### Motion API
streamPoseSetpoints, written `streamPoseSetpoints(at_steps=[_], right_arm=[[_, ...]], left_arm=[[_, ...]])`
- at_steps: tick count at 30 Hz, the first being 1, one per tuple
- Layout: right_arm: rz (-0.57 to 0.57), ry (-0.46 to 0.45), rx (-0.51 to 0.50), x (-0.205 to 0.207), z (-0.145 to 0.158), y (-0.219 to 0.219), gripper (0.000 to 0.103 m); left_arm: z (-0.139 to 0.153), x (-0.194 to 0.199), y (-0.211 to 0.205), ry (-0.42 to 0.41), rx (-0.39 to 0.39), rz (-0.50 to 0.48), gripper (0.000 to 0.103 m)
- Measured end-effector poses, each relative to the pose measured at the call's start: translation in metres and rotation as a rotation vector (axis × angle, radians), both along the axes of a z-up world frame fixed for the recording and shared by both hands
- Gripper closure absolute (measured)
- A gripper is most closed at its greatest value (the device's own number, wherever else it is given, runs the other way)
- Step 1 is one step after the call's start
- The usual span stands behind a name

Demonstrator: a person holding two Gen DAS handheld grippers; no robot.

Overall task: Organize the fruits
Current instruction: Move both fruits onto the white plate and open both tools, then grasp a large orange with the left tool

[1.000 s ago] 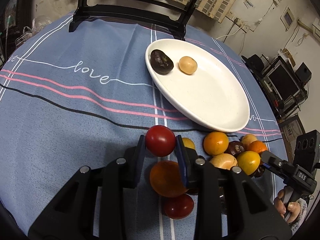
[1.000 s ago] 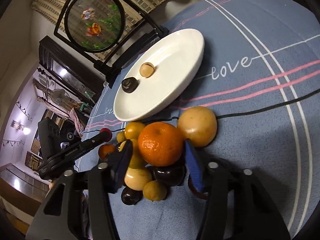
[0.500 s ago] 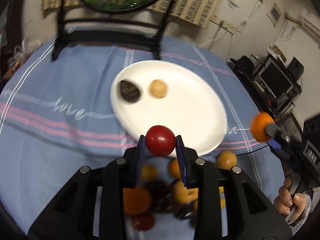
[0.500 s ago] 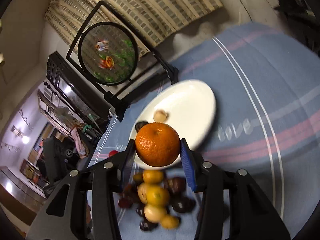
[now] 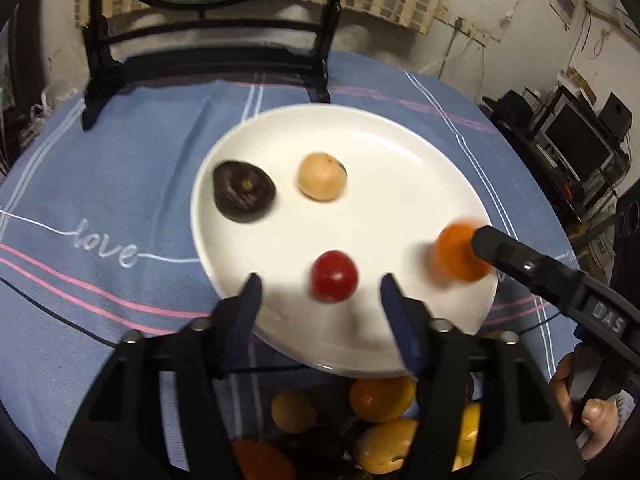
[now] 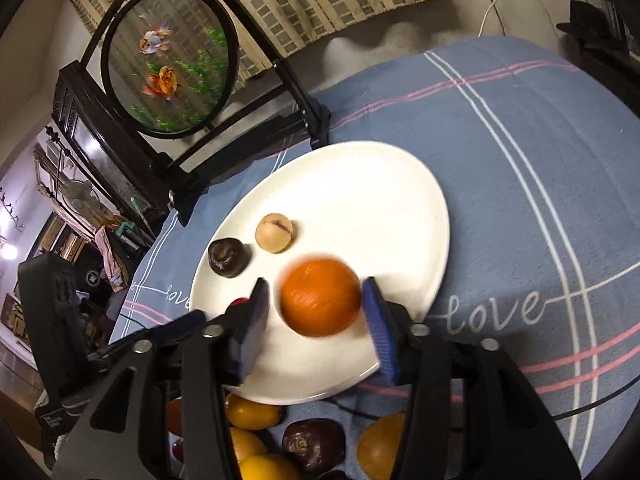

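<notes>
Left gripper (image 5: 320,294) tilted steeply downward, jaws opening, its blue pads (image 5: 400,328) clear of anything between them. Right gripper (image 6: 316,312) likewise angled down, jaws opening, pads apart. A bare hand (image 5: 582,400) grips the right gripper's handle at lower right.
</notes>
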State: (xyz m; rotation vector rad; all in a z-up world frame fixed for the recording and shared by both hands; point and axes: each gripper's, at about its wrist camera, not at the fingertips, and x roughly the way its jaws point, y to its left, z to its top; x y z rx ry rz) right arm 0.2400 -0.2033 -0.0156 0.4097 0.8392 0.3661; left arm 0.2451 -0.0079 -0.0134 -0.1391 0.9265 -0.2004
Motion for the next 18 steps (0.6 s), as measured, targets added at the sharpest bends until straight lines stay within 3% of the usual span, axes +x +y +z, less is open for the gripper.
streamPoseSetpoints(at_steps=[4, 8, 11, 12, 15, 18], right_arm=[[-0.024, -0.073, 0.018, -0.012, 0.014, -0.008, 0.032], [-0.043, -0.207, 0.058, -0.044, 0.047, -0.024, 0.032], [-0.039, -0.284, 0.015, -0.076, 0.059, -0.029, 0.019], [-0.059, -0.304, -0.008, -0.089, 0.056, -0.033, 0.006], [-0.106, -0.284, -0.060, -0.107, 0.042, -0.043, 0.003], [-0.123, -0.223, -0.035, -0.113, 0.032, -0.057, 0.003]], left_arm=[[0.007, -0.006, 0.006, -0.016, -0.013, 0.005, 0.033], [0.016, -0.018, 0.024, -0.049, -0.007, 0.049, 0.025], [0.017, -0.032, 0.047, -0.054, -0.014, 0.098, 0.024], [0.015, -0.041, 0.056, -0.051, -0.024, 0.113, 0.024], [0.002, -0.067, 0.072, -0.032, -0.025, 0.144, 0.022], [-0.005, -0.084, 0.078, -0.024, -0.002, 0.150, 0.021]])
